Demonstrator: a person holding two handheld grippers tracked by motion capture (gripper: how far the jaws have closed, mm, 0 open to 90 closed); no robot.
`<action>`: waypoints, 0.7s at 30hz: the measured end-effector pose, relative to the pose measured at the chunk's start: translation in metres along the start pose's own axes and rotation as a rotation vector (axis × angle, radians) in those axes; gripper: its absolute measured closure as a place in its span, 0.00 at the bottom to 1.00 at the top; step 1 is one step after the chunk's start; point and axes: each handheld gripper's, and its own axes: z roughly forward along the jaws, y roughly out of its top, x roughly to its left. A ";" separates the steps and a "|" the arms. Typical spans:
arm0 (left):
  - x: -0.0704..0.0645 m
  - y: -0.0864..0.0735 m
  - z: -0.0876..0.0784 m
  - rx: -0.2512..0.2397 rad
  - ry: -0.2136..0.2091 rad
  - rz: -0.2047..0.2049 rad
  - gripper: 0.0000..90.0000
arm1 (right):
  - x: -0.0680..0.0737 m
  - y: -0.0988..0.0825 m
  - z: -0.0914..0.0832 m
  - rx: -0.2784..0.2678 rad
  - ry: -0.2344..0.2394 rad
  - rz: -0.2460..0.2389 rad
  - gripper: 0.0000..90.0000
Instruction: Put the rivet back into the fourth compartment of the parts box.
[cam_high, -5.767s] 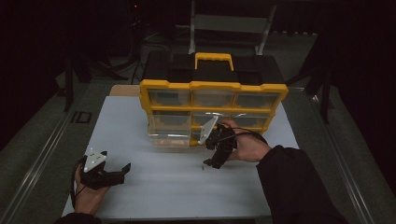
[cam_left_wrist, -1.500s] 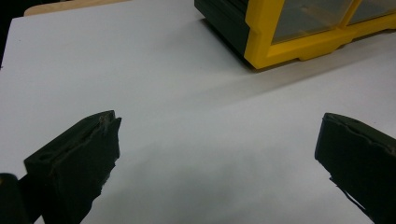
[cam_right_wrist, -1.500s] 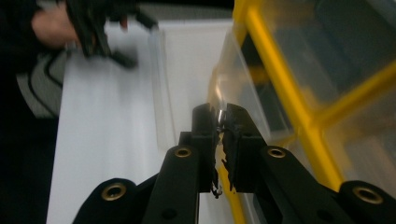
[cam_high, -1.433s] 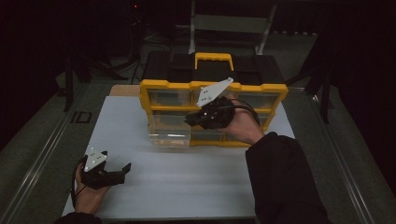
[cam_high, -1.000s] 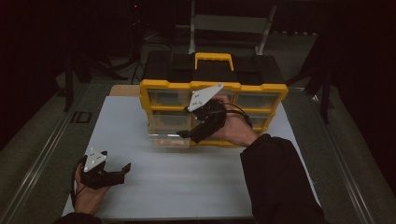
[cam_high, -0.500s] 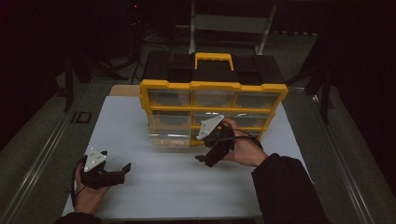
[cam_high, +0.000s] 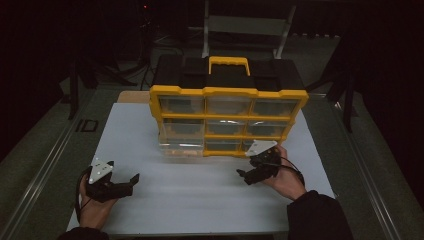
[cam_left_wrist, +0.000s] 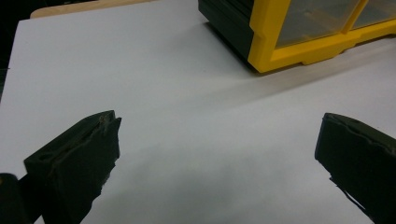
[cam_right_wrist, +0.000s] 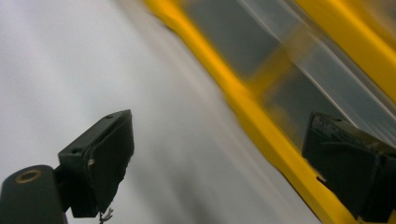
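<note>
The organizer (cam_high: 227, 120), a yellow-framed case of clear drawers with a black back and a yellow handle, stands upright at the far middle of the white worktop (cam_high: 200, 200), its drawer fronts facing the person so both hands can reach them. One drawer (cam_high: 181, 140) on the lower left sits pulled forward from the frame, likely left out for access.

The right tool (cam_high: 248, 176) is low over the worktop just in front of the organizer's bottom right corner. Its jaws have just been opening and now stand wide apart with nothing between them; its own view shows the yellow frame (cam_right_wrist: 261, 126) close by, blurred.

The left tool (cam_high: 131, 181) rests near the worktop's front left, well apart from the organizer, jaws spread and empty, seemingly parked there while the other hand works.
</note>
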 end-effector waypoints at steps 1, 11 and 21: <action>0.000 0.000 0.000 0.000 0.002 -0.001 0.00 | -0.003 -0.006 -0.002 -0.010 -0.051 0.019 0.10; 0.001 0.000 -0.002 -0.009 0.015 -0.004 0.00 | -0.024 -0.046 -0.031 -0.092 -0.116 0.154 0.10; 0.007 0.001 -0.011 -0.047 0.040 -0.025 0.00 | -0.024 -0.088 -0.043 -0.210 -0.137 0.304 0.11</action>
